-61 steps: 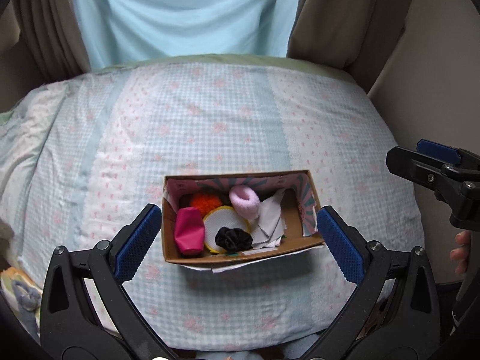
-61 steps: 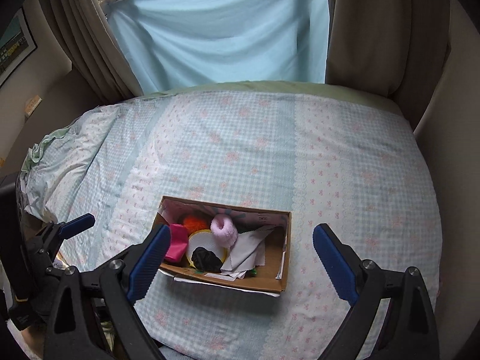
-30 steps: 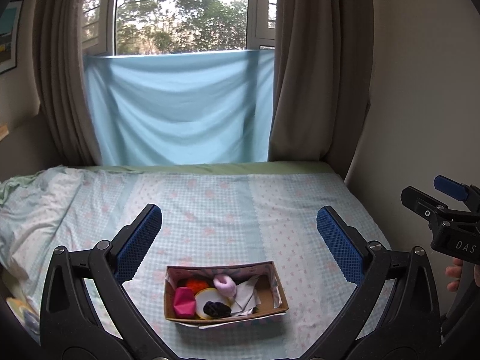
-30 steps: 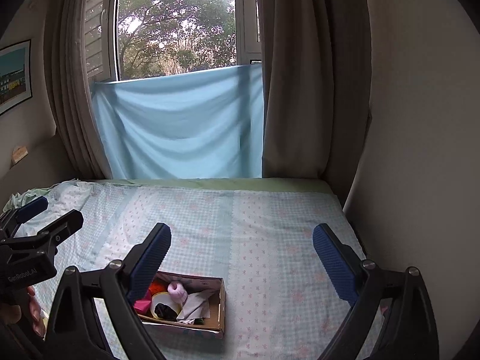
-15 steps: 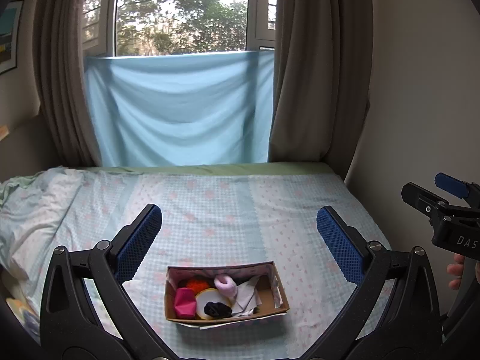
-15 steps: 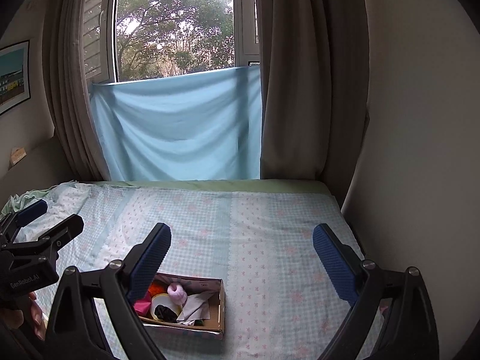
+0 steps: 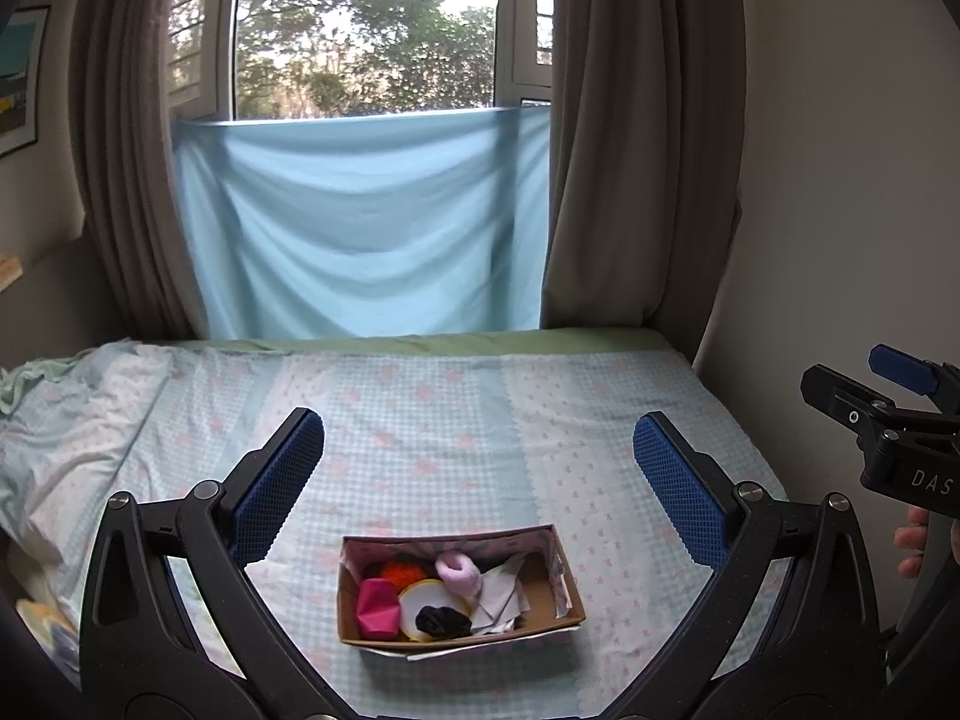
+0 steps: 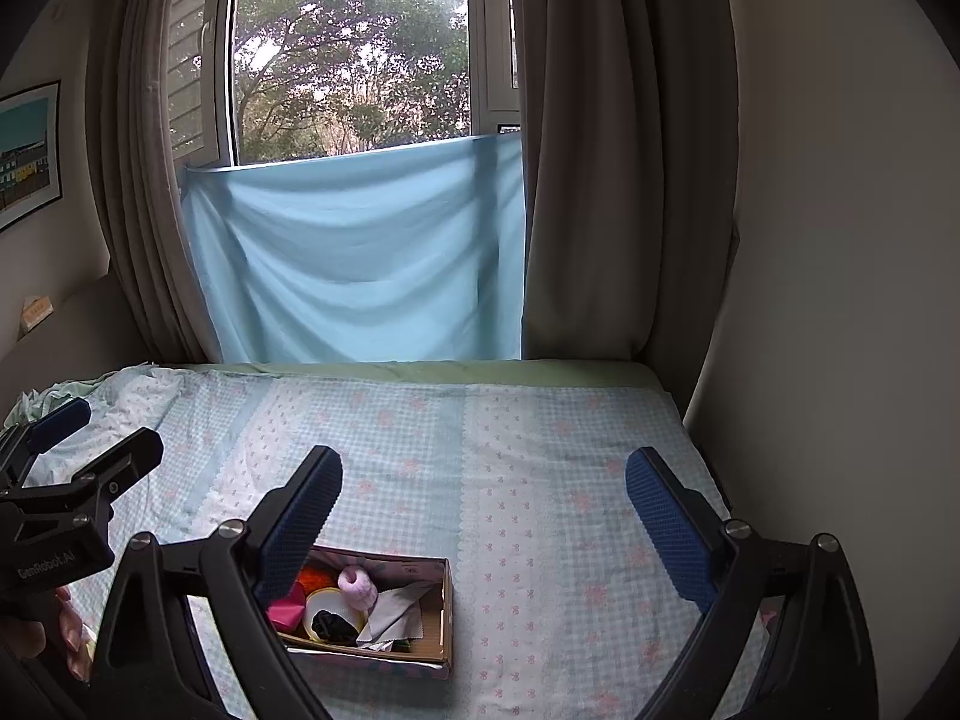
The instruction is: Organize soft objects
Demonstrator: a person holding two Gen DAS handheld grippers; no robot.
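Observation:
A cardboard box (image 7: 573, 600) sits on the bed near its front edge. It holds a magenta soft object (image 7: 376, 606), an orange pompom (image 7: 401, 572), a pink fuzzy ring (image 7: 459, 572), a black item (image 7: 443, 621) on a white and yellow round pad (image 7: 420, 599), and grey cloth (image 7: 503, 594). The box also shows in the right wrist view (image 8: 445, 612). My left gripper (image 7: 480, 486) is open and empty, high above and behind the box. My right gripper (image 8: 483, 516) is open and empty, held up to the right of the box.
The bed (image 7: 480, 402) has a checked blue and pink floral cover. A light blue sheet (image 7: 366, 228) hangs over the window between brown curtains (image 7: 630, 150). A wall (image 8: 840, 240) runs along the bed's right side. Crumpled bedding (image 7: 66, 420) lies at left.
Both grippers have pulled up and back from the box since two seconds ago, so the window now shows. In the last half second they barely moved.

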